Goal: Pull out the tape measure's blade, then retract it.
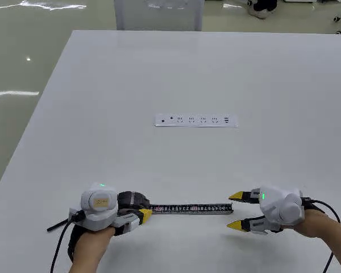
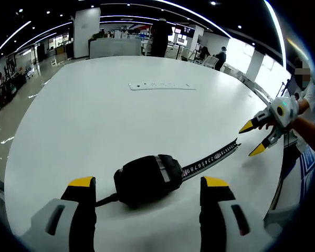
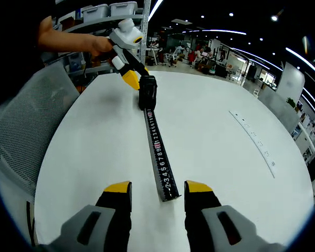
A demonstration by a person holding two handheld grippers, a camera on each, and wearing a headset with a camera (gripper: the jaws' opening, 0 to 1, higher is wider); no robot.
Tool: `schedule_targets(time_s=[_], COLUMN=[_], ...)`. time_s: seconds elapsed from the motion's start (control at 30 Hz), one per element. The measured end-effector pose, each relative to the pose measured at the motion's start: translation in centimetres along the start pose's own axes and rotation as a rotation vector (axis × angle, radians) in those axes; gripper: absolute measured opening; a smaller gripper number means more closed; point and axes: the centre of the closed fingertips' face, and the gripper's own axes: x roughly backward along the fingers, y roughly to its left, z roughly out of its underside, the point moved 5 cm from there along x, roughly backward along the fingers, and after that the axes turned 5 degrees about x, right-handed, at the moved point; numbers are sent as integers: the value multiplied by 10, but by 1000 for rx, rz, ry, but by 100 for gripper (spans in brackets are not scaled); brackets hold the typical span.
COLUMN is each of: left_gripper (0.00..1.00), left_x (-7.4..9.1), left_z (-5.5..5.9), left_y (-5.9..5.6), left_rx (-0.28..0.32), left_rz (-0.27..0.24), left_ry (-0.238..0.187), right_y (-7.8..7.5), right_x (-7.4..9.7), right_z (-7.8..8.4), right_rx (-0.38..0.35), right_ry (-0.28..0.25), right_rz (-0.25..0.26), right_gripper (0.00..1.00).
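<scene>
Tape measure on table, lower left of head view. Blade lies flat, extended toward lower right. Pull-out looks done, retraction not yet begun.

Left gripper: jaws spread, case between them, contact unclear.

Right gripper: jaws spread, blade's free end between tips, unpinched.

Next move likely calls for steadying case, then guiding blade back so it doesn't whip.

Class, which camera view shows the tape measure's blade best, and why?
The right gripper view: the blade runs straight up its middle with large, readable numbers. The head view shows it as a thin strip with tiny digits; the left gripper view shows it foreshortened, curving away from the case.
</scene>
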Motion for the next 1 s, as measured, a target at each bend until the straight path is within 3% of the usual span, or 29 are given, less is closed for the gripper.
schedule_targets(time_s=[0.27,1.0], left_gripper=[77,75], left_x=[-3,-18], left_z=[-1,0], left_y=[-4,5], left_rx=[3,24], left_rz=[-6,-13], left_ry=[5,14], right_y=[-10,-17], right_x=[-6,-22], right_z=[9,28], right_rx=[6,64], right_ry=[23,97], right_rz=[-24,-113], right_gripper=[34,20])
